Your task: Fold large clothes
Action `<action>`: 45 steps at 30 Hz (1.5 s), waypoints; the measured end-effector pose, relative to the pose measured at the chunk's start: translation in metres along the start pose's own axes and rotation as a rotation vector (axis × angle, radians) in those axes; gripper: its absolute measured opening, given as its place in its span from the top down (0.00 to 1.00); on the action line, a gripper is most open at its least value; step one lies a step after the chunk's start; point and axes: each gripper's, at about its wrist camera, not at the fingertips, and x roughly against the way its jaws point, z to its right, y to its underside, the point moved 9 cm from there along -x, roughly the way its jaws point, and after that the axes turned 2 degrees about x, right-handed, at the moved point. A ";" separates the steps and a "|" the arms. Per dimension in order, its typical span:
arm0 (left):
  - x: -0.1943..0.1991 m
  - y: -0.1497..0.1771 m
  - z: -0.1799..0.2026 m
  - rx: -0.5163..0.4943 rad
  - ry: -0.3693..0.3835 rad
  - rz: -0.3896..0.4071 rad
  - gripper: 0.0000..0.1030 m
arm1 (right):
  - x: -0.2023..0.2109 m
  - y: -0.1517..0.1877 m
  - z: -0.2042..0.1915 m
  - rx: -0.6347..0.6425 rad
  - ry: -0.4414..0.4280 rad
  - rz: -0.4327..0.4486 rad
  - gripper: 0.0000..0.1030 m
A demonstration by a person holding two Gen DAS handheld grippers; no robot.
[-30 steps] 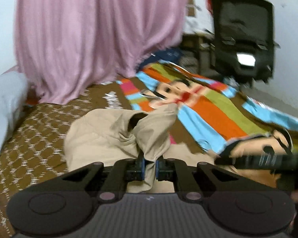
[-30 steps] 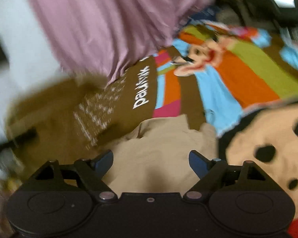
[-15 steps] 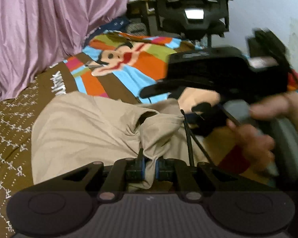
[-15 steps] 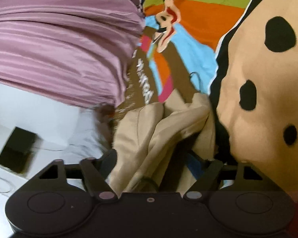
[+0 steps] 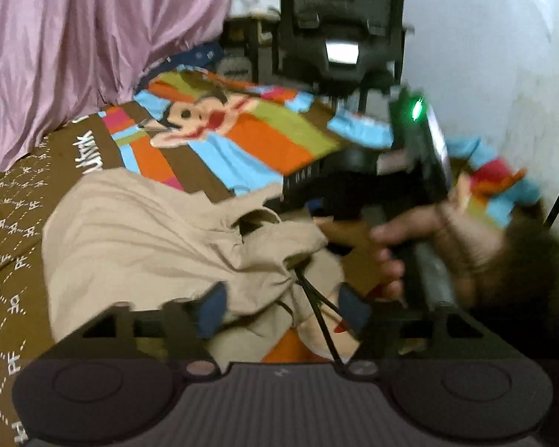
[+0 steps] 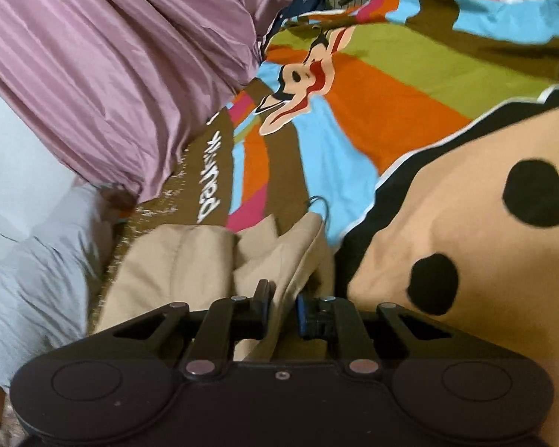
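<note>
A beige garment point(image 5: 149, 231) lies bunched on the colourful cartoon bedspread point(image 5: 249, 138). My left gripper point(image 5: 281, 307) is open, its blue-padded jaws spread over the garment's near edge, holding nothing. In the left wrist view the right gripper point(image 5: 309, 205) and the hand holding it reach in from the right to the same bunched edge. In the right wrist view my right gripper point(image 6: 282, 303) is shut on a fold of the beige garment point(image 6: 190, 257), which runs up between the pads.
A pink curtain point(image 5: 78, 37) hangs at the bed's far left side. A black office chair point(image 5: 339, 26) stands beyond the bed. A grey pillow point(image 6: 37, 272) lies at the left. A thin black cord point(image 5: 316, 305) crosses the garment edge.
My left gripper has opened and let go of the garment. My right gripper has closed on a fold of it.
</note>
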 end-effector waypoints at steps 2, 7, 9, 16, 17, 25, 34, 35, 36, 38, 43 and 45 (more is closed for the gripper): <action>0.023 0.000 -0.011 0.035 -0.007 0.041 0.17 | 0.000 0.001 0.000 0.010 0.013 0.001 0.82; 0.062 0.000 -0.069 0.238 -0.099 0.118 0.05 | 0.014 -0.005 -0.006 0.090 0.098 0.052 0.60; 0.066 0.000 -0.101 0.340 -0.176 0.135 0.01 | 0.028 -0.009 -0.015 0.156 0.123 0.118 0.45; 0.023 0.008 -0.189 0.642 -0.253 0.048 0.03 | 0.028 0.012 -0.062 0.250 -0.071 0.064 0.24; 0.014 0.011 -0.194 0.666 -0.243 0.023 0.06 | 0.022 0.017 -0.062 0.231 -0.069 0.035 0.32; -0.020 0.036 -0.177 0.615 -0.176 -0.100 0.09 | 0.037 0.049 -0.062 0.273 -0.001 -0.073 0.88; -0.034 0.058 -0.172 0.699 -0.139 -0.076 0.07 | 0.052 0.057 -0.046 0.343 0.094 -0.005 0.77; -0.034 0.058 -0.171 0.699 -0.141 -0.073 0.07 | 0.054 0.050 -0.052 0.376 0.101 0.026 0.74; -0.034 0.059 -0.171 0.699 -0.144 -0.069 0.07 | 0.056 0.042 -0.060 0.422 0.111 0.060 0.73; -0.033 0.058 -0.169 0.685 -0.154 -0.056 0.07 | 0.051 0.028 -0.081 0.516 0.090 0.082 0.65; -0.032 0.060 -0.168 0.690 -0.147 -0.045 0.07 | -0.001 0.009 -0.144 0.729 -0.089 0.026 0.56; -0.032 0.061 -0.169 0.702 -0.139 -0.044 0.07 | -0.026 0.010 -0.165 0.795 -0.133 -0.009 0.56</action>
